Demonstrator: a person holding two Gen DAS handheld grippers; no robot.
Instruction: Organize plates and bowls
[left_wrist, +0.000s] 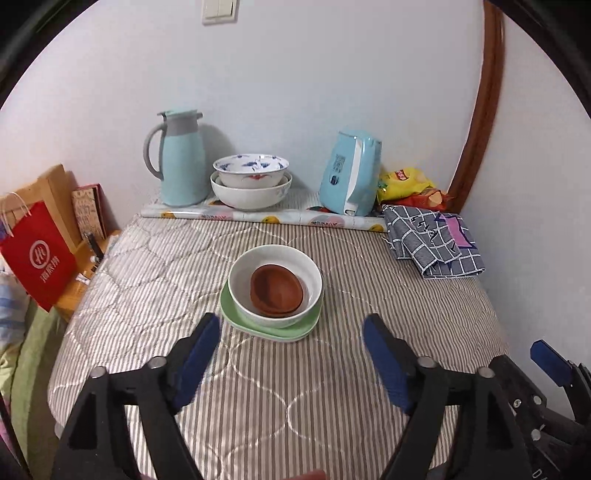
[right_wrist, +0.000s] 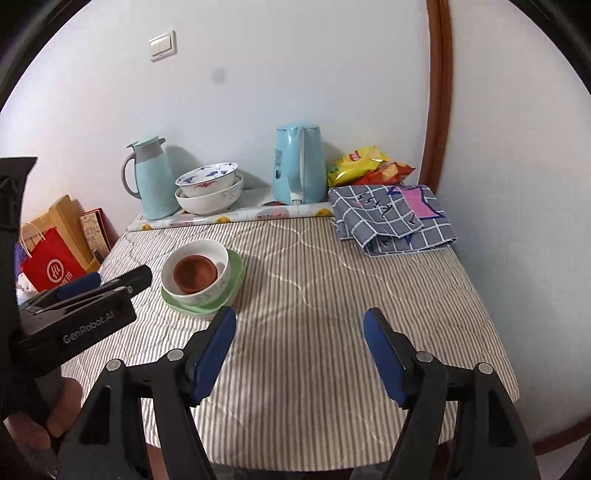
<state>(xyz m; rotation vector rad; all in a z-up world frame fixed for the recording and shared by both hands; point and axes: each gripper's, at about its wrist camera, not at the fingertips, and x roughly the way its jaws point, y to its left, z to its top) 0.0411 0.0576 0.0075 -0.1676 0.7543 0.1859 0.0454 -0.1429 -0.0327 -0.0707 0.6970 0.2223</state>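
Left wrist view: the left gripper (left_wrist: 291, 334) hovers with jaws wide and empty, just short of one stack on the striped table (left_wrist: 332, 387): a brown bowl (left_wrist: 276, 290) inside a white bowl (left_wrist: 275, 284) on a green plate (left_wrist: 269, 328). By the wall, two patterned bowls (left_wrist: 251, 182) sit nested between one flask (left_wrist: 179, 157) and one kettle (left_wrist: 349, 173). One red bag (left_wrist: 38, 258) bears a round logo, its characters unreadable. The right gripper's blue pad shows at the lower right edge.

Right wrist view: the right gripper (right_wrist: 299, 332) is wide and empty over bare cloth, right of the stack. The left gripper's side reads "GenRobot.AI". Two snack bags (right_wrist: 365, 166) lie beside one checked cloth (right_wrist: 391, 218).
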